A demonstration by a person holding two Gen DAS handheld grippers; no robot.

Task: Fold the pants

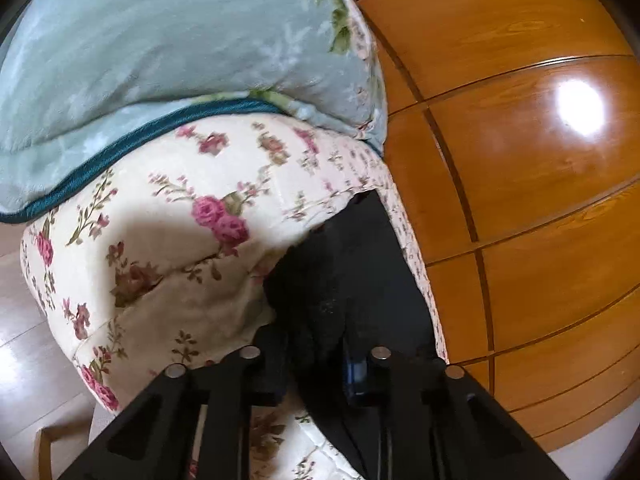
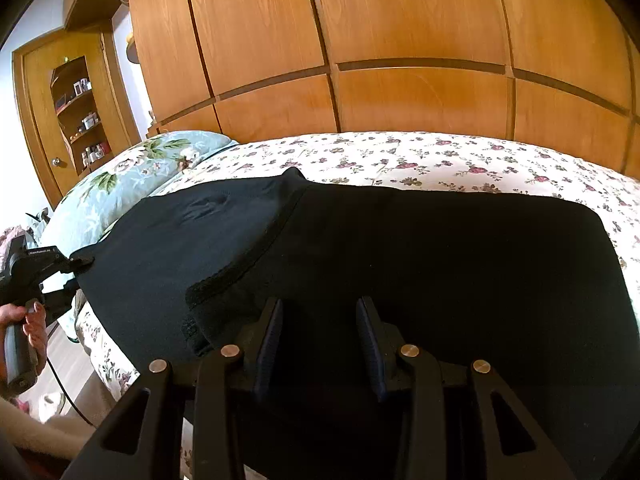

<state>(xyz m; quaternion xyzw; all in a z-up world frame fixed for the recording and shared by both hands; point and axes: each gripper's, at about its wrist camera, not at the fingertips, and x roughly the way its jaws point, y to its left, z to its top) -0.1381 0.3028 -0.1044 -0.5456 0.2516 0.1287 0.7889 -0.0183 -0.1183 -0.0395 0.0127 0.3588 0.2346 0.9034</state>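
Here, at the far left of the right wrist view, a person's hand (image 2: 28, 320) grips the handle of the left tongs (image 2: 82, 260), and their tips meet the left end of the black pants (image 2: 360, 248). In the left wrist view the left tongs (image 1: 316, 364) are clamped on a bunch of this black cloth, which fills the narrow gap between the 2 pads. Just left of the pants lies a pale green pillow (image 2: 120, 184) with a leaf print.

The pants lie spread across the floral bedcover (image 2: 400, 156) of the bed, near its front edge. A seam or cloth edge runs slantwise over the left part, so I judge that 1 layer already lies over another there, maybe 1 leg over the other; the cloth is too dark to be sure. The right part is flat and smooth, with a rounded corner.

At the front, the right tongs (image 2: 320, 336) stand apart above the black cloth. Whether the pads press on anything I cannot tell, but no cloth shows between them.

Behind the bed stands a wooden wardrobe (image 2: 400, 40).

In my judgement the task is at an early or middle stage: the garment is laid out, 1 end is gripped, and the fold of the length is not yet done.
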